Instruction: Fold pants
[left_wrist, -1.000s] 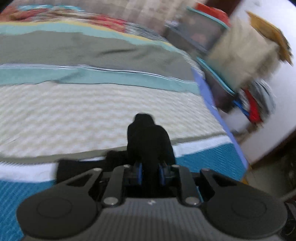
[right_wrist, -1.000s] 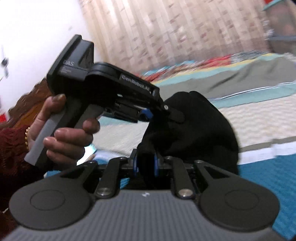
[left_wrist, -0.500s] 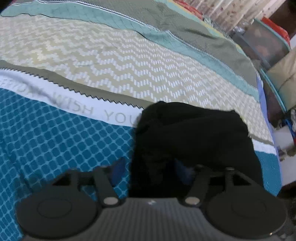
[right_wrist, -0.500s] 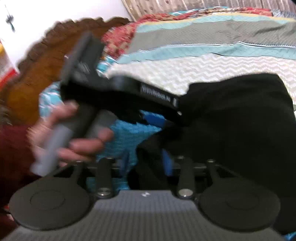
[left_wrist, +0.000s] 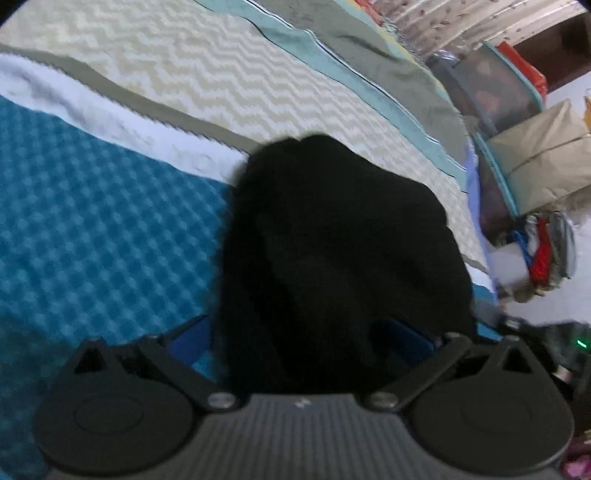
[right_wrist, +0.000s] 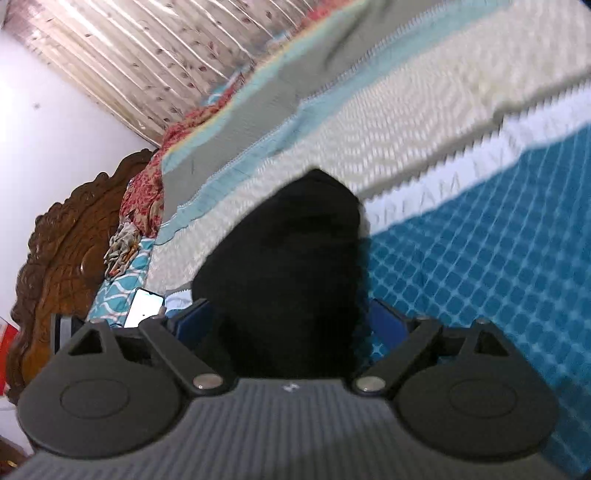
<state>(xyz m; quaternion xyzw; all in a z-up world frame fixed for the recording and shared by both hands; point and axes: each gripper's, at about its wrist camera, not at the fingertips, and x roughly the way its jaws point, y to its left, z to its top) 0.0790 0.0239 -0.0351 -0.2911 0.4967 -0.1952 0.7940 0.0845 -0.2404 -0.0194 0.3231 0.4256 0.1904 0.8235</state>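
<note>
The black pants (left_wrist: 332, 251) lie bunched in a thick folded mound on the striped bedspread (left_wrist: 110, 229). In the left wrist view my left gripper (left_wrist: 299, 336) is open, its blue fingers (left_wrist: 402, 332) spread wide at either side of the near end of the cloth. The pants also show in the right wrist view (right_wrist: 291, 266). My right gripper (right_wrist: 291, 321) is open too, its blue fingers (right_wrist: 388, 319) wide apart around the near edge of the pants. The cloth hides the fingertips in both views.
The bedspread (right_wrist: 480, 240) has teal, white, cream and grey bands. A carved wooden headboard (right_wrist: 62, 240) and a phone (right_wrist: 144, 312) are at the left. Storage boxes (left_wrist: 495, 92), a beige bag (left_wrist: 546, 151) and clothes stand past the bed's right edge. Curtains (right_wrist: 147, 55) hang behind.
Both grippers went from shut on the pants to wide open. The pants came down from being held up and now rest on the bed. The grippers have drawn apart.
</note>
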